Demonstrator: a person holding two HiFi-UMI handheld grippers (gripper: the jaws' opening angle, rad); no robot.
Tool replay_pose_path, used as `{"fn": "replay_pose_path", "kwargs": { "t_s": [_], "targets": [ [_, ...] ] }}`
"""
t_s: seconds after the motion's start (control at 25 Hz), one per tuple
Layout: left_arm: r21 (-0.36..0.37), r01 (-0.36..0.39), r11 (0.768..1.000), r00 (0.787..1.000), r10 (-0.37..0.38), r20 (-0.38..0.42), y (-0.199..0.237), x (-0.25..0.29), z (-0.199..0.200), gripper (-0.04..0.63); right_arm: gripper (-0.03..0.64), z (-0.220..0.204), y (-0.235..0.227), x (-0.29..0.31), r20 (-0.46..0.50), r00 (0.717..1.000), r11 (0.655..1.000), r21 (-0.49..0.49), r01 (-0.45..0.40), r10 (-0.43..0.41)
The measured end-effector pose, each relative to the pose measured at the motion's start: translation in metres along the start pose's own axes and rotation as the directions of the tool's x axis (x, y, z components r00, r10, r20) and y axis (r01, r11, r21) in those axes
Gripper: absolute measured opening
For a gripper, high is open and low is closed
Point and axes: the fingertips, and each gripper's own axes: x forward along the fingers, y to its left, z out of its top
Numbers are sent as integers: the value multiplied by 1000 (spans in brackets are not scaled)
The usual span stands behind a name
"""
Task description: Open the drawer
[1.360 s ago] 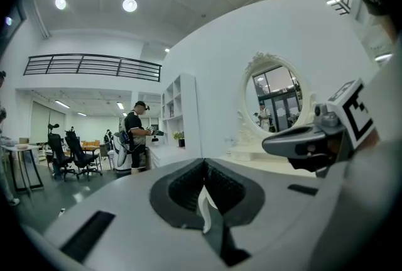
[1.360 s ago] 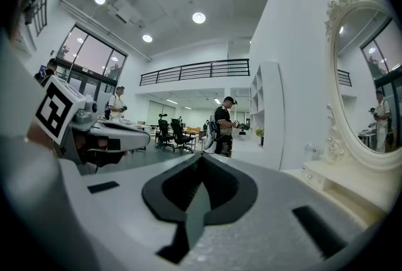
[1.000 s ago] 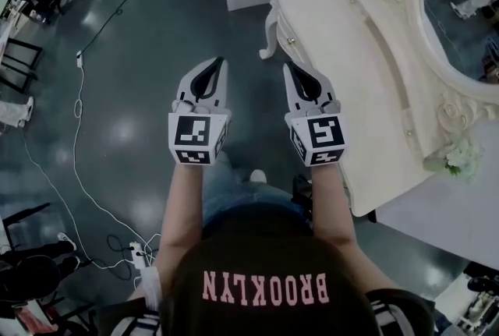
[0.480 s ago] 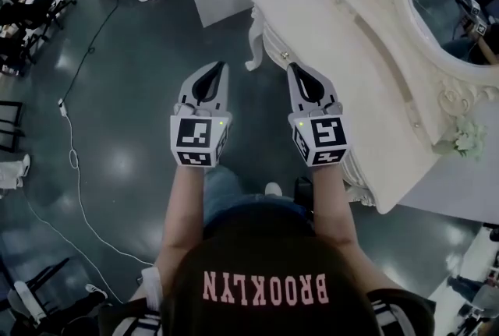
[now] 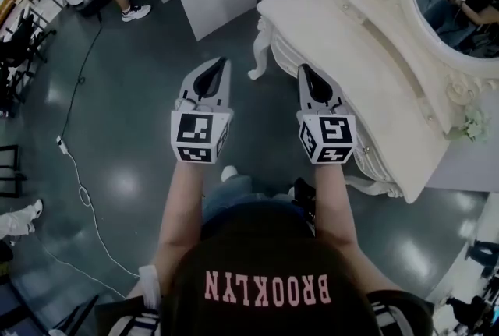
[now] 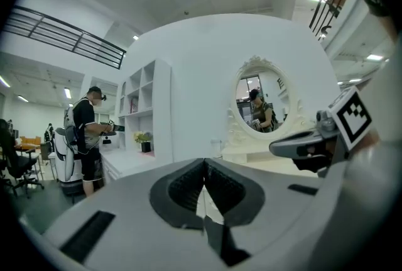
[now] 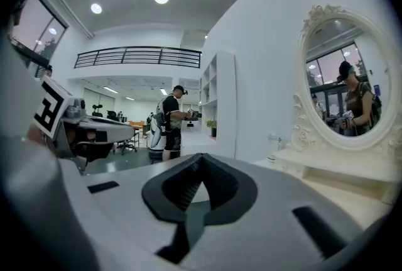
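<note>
The dark grey polished floor [image 5: 117, 108] fills most of the head view. The cream carved dressing table [image 5: 366, 69] with its oval mirror [image 5: 456, 3] has swung round and drawn in on the right since a second ago. From this I judge that the person has been stepping and turning toward it. That brings the task within reach but not yet under way: nothing is touched.

The drawer [image 5: 282, 65] sits in the front rail beneath the surface's near edge, by the curled front leg [image 5: 261, 54]. It looks shut, and much of its front is hidden behind the right claw [image 5: 306, 71]. I cannot pick out a knob for certain.

That claw now hangs just beside the front edge, where earlier it stood off over open floor. Its jaws are pressed together with nothing between them, as the right gripper view [image 7: 200, 158] shows. The left claw [image 5: 221, 61] hovers over bare floor, well apart from the table. It too is closed tip to tip and empty [image 6: 204, 163].

The right claw will need to part its jaws before it can take a handle.
</note>
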Motion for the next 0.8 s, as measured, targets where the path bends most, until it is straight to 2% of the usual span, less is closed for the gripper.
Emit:
{"fn": "replay_pose_path", "kwargs": {
  "t_s": [0.24, 0.44, 0.8],
  "targets": [
    [-4, 126, 992, 992, -126, -11, 25, 16, -12, 5, -5, -7, 5, 16, -35, 991, 990, 44, 132, -130],
    [-33, 172, 984, 985, -173, -15, 38, 28, -19, 5, -5, -16, -1, 17, -89, 972, 974, 39, 221, -217],
    [-30, 252, 967, 963, -253, -91, 30, 68, -51, 5, -5, -64, -30, 38, -201, 937, 942, 120, 312, -285]
  ]
}}
